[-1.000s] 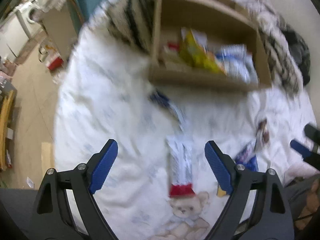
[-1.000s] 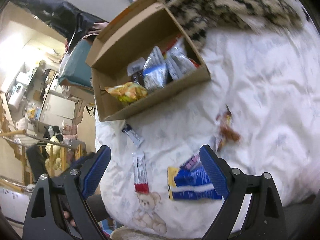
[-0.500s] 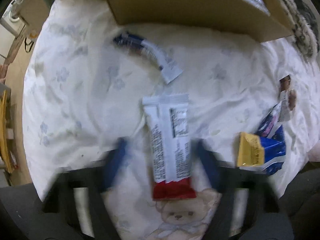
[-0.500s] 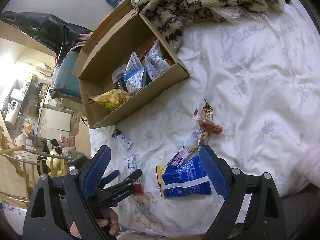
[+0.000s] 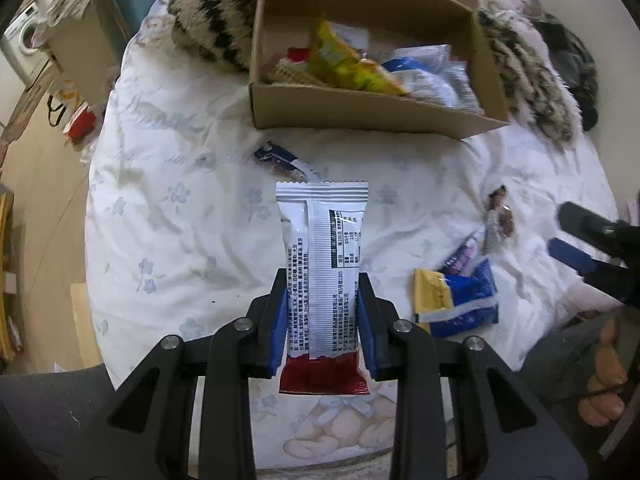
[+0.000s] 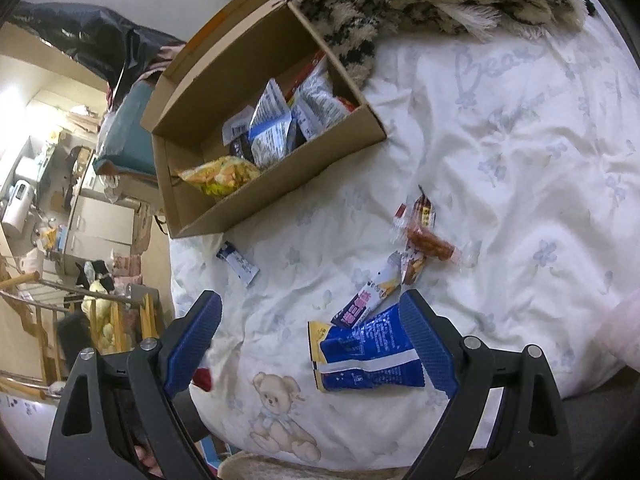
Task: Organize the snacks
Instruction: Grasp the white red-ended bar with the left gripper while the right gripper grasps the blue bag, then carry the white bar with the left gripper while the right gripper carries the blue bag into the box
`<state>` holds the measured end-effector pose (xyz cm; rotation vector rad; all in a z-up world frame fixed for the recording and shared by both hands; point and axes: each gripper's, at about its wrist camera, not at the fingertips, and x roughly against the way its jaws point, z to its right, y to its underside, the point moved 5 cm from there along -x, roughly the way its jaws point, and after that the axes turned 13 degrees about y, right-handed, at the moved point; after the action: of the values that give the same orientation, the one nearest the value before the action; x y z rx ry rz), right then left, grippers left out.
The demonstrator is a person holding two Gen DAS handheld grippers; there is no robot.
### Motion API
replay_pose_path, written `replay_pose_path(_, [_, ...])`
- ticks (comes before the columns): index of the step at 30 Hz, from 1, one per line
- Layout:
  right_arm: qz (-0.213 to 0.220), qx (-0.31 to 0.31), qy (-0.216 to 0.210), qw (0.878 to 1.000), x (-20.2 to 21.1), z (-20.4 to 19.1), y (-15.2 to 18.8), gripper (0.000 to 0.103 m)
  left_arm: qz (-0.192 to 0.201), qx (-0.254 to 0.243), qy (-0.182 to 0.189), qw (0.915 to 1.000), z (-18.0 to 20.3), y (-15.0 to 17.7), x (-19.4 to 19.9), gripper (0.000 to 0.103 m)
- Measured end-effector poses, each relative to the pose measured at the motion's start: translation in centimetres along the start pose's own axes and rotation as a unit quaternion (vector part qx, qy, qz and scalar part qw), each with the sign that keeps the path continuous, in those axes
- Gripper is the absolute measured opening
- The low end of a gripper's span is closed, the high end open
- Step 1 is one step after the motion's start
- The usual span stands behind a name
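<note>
My left gripper [image 5: 322,312] is shut on a white snack bar with a red end [image 5: 322,264] and holds it above the white bedsheet. A cardboard box [image 5: 360,110] with several snack packs stands beyond it; it also shows in the right wrist view [image 6: 280,184]. My right gripper [image 6: 316,340] is open and empty, hovering over a blue and yellow snack bag [image 6: 368,356]. A purple bar [image 6: 366,300], small wrapped sausages [image 6: 428,240] and a small blue and white bar [image 6: 238,263] lie on the sheet.
A striped fuzzy blanket [image 6: 432,4] lies behind the box. The bed's left edge drops to a floor with furniture and clutter [image 6: 80,220]. A bear print [image 6: 280,412] marks the sheet's near edge. My right gripper shows at the right of the left wrist view [image 5: 576,240].
My left gripper went down over the white and red bar, shut on it and lifted it off the sheet. The right gripper stayed open over the blue bag.
</note>
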<state>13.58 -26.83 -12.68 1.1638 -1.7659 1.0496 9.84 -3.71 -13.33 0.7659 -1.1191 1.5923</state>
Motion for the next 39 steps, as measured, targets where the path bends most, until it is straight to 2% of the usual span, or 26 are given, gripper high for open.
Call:
replay_pose_path(4, [-0.024, -0.032, -0.014, 0.999, -1.0, 0.4, 0.8, 0.093, 0.011, 0.004, -0.001, 0.9999, -0.4, 0.1, 0.5, 0.027])
replay_pose_path(6, [-0.039, -0.049, -0.007, 0.998, -1.7, 1.0, 1.2, 0.093, 0.011, 0.015, 0.009, 0.9998, -0.7, -0.4, 0.5, 0.027])
replay_pose_path(11, [-0.072, -0.016, 0.107, 0.992, -4.3, 2.0, 2.3, 0.093, 0.022, 0.016, 0.016, 0.9995, -1.1, -0.4, 1.3, 0.027])
replay_pose_path(16, [-0.124, 0.044, 0.137, 0.982, -7.2, 1.2, 3.8, 0.092, 0.023, 0.027, 0.021, 0.9992, -1.3, -0.6, 1.2, 0.027])
replay_pose_path(21, [-0.18, 0.057, 0.117, 0.975, -10.5, 0.7, 4.7, 0.093, 0.017, 0.017, 0.026, 0.9994, -0.3, -0.5, 0.5, 0.027])
replay_pose_path(24, [-0.179, 0.073, 0.111, 0.975, -10.7, 0.4, 4.5, 0.09, 0.015, 0.02, 0.034, 0.9991, -0.3, -0.6, 0.4, 0.027])
replay_pose_path(25, [-0.172, 0.081, 0.111, 0.975, -10.5, 0.3, 4.5, 0.083, 0.013, 0.028, 0.039, 0.9988, -0.4, -0.7, 0.4, 0.027])
replay_pose_path(26, [-0.167, 0.09, 0.106, 0.976, -10.3, 0.0, 4.7, 0.065, 0.012, 0.033, 0.042, 0.9985, -0.6, -0.7, 0.4, 0.027])
replay_pose_path(29, [-0.166, 0.11, 0.08, 0.977, -9.4, -0.8, 5.2, 0.043, 0.015, 0.043, 0.042, 0.9981, -0.8, -0.9, 0.4, 0.027])
replay_pose_path(30, [-0.165, 0.118, 0.071, 0.977, -9.0, -1.3, 5.5, 0.041, 0.016, 0.044, 0.041, 0.998, -0.9, -0.9, 0.5, 0.027])
replay_pose_path(31, [-0.158, 0.124, 0.061, 0.978, -8.4, -1.9, 5.7, 0.037, 0.016, 0.045, 0.04, 0.9981, -0.9, -0.8, 0.5, 0.027])
replay_pose_path(35, [-0.129, 0.152, 0.021, 0.98, -5.9, -3.9, 6.1, 0.035, 0.023, 0.047, 0.032, 0.9981, -1.5, -0.7, 0.9, 0.027])
replay_pose_path(39, [-0.063, 0.172, -0.024, 0.983, -3.2, -6.3, 5.3, 0.034, 0.039, 0.065, 0.023, 0.9969, -2.6, -0.9, 1.5, 0.027])
